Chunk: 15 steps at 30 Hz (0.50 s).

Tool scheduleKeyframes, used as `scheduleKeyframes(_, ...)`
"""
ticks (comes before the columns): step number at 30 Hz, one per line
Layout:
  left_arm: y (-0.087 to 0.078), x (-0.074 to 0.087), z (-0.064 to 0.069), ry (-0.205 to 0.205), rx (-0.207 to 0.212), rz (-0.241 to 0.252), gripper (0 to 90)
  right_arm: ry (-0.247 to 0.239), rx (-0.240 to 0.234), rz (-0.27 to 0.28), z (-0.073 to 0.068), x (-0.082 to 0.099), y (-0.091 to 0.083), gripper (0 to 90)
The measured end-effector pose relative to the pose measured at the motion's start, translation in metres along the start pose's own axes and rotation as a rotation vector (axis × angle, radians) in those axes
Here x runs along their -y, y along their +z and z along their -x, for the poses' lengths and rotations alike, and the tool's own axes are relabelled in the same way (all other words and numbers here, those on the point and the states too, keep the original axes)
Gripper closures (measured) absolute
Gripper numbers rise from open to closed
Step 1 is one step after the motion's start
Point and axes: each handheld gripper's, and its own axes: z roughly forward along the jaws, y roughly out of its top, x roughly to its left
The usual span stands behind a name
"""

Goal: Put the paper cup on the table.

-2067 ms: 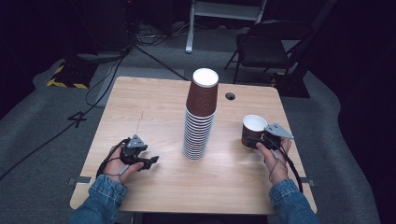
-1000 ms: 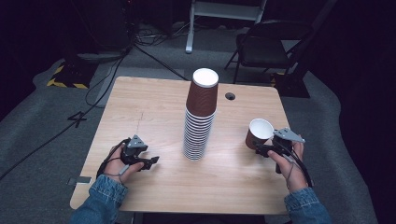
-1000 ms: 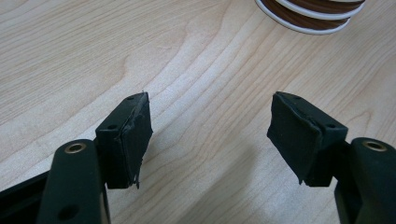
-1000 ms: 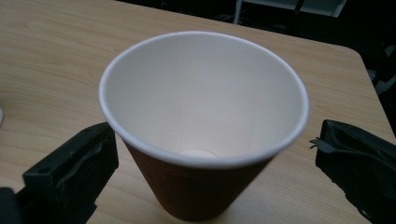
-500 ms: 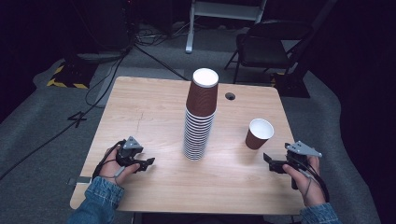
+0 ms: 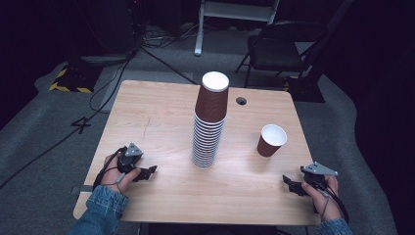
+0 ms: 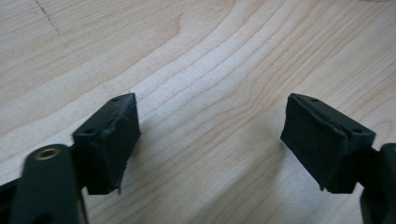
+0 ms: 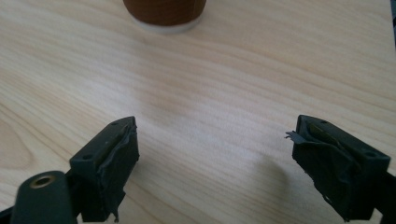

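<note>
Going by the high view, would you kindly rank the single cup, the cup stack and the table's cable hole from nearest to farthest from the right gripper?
From the right gripper:
1. Single cup, just beyond it, upright.
2. Cup stack, table centre.
3. Cable hole, near the far edge.

Dark studio-like lab: floor cables (image 6: 122, 63), hazard tape (image 6: 66, 83), folding chair (image 6: 281, 49).

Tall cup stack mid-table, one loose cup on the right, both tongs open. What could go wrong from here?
1. The cup stack is tall and narrow with a wider inverted cup on top; a sideways nudge from either tongs could topple it.
2. The single cup stands light and empty; the open right tongs closing off-centre might tip it.
</note>
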Motion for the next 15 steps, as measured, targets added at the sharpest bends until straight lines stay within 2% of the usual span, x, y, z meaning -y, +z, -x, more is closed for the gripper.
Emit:
scheduleKeyframes(1,0.001,0.0005,-0.001,0.021,-0.008,0.004,15.5,-0.001,0.004,0.002,-0.0002,0.0016,0.0015,13.1)
scheduleKeyframes(5,0.0016,0.0,-0.0015,0.018,-0.007,0.006,13.7,0.012,0.002,-0.003,-0.0001,0.0015,0.0017,13.0)
scheduleKeyframes(6,0.0017,0.0,-0.0015,0.019,-0.009,0.006,13.7,0.037,0.002,-0.011,0.0,0.0017,0.0018,12.9)
scheduleKeyframes(7,0.0018,0.0,-0.0015,0.019,-0.009,0.007,13.7,0.084,-0.017,-0.025,0.0024,0.0017,0.003,12.3)
scheduleKeyframes(8,0.0021,-0.0003,-0.0015,0.019,-0.009,0.007,13.6,0.091,-0.023,-0.026,0.0034,0.0014,0.0036,11.6)
scheduleKeyframes(15,0.0032,-0.0015,-0.0007,0.008,-0.013,0.001,12.6,0.085,-0.017,-0.036,0.0046,-0.0007,0.0066,7.9)
